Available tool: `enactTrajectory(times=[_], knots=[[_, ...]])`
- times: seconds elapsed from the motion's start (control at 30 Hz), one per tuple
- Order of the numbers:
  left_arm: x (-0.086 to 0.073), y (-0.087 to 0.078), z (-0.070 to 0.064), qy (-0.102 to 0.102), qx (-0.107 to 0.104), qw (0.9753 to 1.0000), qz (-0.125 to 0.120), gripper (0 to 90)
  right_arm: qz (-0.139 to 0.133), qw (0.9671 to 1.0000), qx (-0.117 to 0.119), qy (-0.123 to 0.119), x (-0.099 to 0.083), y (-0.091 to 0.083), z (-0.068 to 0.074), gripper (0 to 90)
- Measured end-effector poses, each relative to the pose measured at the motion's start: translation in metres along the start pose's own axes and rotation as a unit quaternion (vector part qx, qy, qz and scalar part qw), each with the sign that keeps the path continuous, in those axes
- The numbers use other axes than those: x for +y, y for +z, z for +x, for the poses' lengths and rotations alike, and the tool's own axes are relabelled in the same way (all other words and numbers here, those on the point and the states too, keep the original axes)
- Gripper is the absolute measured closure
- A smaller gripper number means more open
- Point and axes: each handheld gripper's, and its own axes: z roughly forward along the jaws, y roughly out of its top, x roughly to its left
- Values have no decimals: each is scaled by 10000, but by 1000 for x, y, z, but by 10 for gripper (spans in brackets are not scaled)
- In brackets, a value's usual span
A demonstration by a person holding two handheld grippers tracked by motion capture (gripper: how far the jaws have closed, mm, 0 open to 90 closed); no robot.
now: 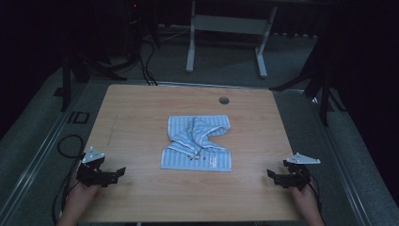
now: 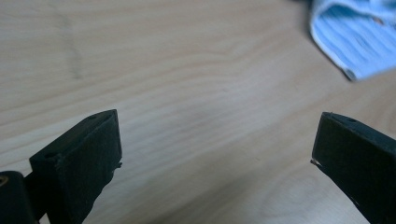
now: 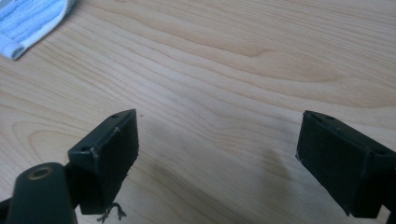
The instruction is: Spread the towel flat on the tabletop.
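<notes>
A light blue striped towel (image 1: 197, 143) lies crumpled and partly folded over itself in the middle of the wooden table (image 1: 141, 113). My left gripper (image 1: 120, 173) rests low at the table's front left, open, with nothing between its jaws. My right gripper (image 1: 273, 175) sits at the front right, also open and empty. In the left gripper view a corner of the towel (image 2: 355, 42) shows at the upper right, well beyond the left gripper (image 2: 215, 144). In the right gripper view a towel edge (image 3: 32, 21) lies at the upper left, far from the right gripper (image 3: 217, 144).
A round cable hole (image 1: 224, 100) sits in the table near its far edge. Black cables (image 1: 68, 146) trail off the left side. Beyond the table stand a white frame (image 1: 226, 28) and dark stands on grey carpet.
</notes>
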Motion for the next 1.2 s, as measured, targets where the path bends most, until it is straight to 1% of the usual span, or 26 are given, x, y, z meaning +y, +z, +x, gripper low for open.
enactTrajectory(times=[0.07, 0.1, 0.13, 0.17, 0.2, 0.3, 0.4, 0.47, 0.5, 0.53, 0.57, 0.6, 0.63, 0.67, 0.7, 0.73, 0.8, 0.83, 0.9, 0.97, 1.0, 1.03, 1.07, 1.1, 1.13, 1.2], knots=[[4, 2, -3, 8, -128, 9997, 203, 12, 8, 10000, 74, -3, 3, -1, 2, 125], [4, 2, -3, 8, -128, 9997, 203, 12, 54, 9999, 126, 1, 6, -2, 2, 125], [8, 5, -7, 135, -228, 9989, 386, 12, 69, 9999, 149, -23, 8, -2, 2, 124], [8, 5, -7, 135, -228, 9989, 386, 13, 69, 9999, 149, -23, 8, -2, 2, 124], [12, 9, -11, 230, -359, 9975, 559, 13, 138, 9996, 226, -50, 13, -1, 2, 122], [18, 15, -17, 307, -445, 9949, 849, 12, 291, 9991, 262, -138, 21, -1, 2, 124], [23, 21, -23, 421, -457, 9931, 997, 12, 488, 9981, 238, -276, 29, 0, 4, 134], [27, 25, -26, 489, -511, 9911, 1127, 13, 615, 9972, 228, -356, 34, 1, 6, 140], [27, 25, -26, 489, -511, 9911, 1127, 13, 701, 9964, 304, -354, 37, 2, 6, 140], [32, 30, -31, 569, -560, 9897, 1185, 13, 764, 9956, 349, -405, 40, 2, 7, 140], [32, 30, -31, 569, -560, 9897, 1185, 13, 853, 9946, 382, -456, 43, 3, 7, 140], [33, 33, -33, 603, -576, 9888, 1238, 13, 958, 9931, 476, -473, 45, 4, 7, 140], [35, 34, -36, 636, -565, 9881, 1280, 13, 958, 9931, 476, -473, 45, 4, 7, 140], [39, 40, -41, 756, -620, 9854, 1396, 13, 1072, 9911, 632, -467, 50, 6, 8, 136], [40, 42, -44, 783, -622, 9841, 1471, 13, 1212, 9886, 741, -494, 52, 8, 9, 132], [41, 44, -46, 803, -646, 9831, 1513, 13, 1299, 9871, 786, -515, 55, 10, 10, 132], [45, 49, -50, 865, -714, 9799, 1647, 13, 1434, 9844, 777, -660, 58, 13, 13, 132], [45, 49, -50, 865, -714, 9799, 1647, 13, 1434, 9844, 777, -660, 58, 13, 13, 132], [47, 53, -54, 940, -720, 9781, 1712, 13, 1516, 9820, 710, -870, 62, 15, 17, 132], [50, 58, -60, 1012, -729, 9760, 1786, 13, 1633, 9792, 799, -900, 68, 18, 19, 133], [50, 58, -60, 1012, -729, 9760, 1786, 13, 1684, 9780, 808, -929, 70, 20, 20, 133], [52, 60, -63, 1031, -716, 9752, 1826, 13, 1684, 9780, 808, -929, 70, 20, 20, 133], [55, 63, -66, 1073, -715, 9740, 1861, 13, 1789, 9754, 814, -1003, 73, 23, 23, 133], [55, 63, -66, 1073, -715, 9740, 1861, 13, 1789, 9754, 814, -1003, 73, 23, 23, 133], [59, 66, -70, 1089, -747, 9733, 1880, 13, 1876, 9732, 867, -1009, 77, 26, 25, 133], [62, 68, -73, 1140, -759, 9727, 1875, 13, 1900, 9723, 881, -1035, 79, 27, 27, 134]])
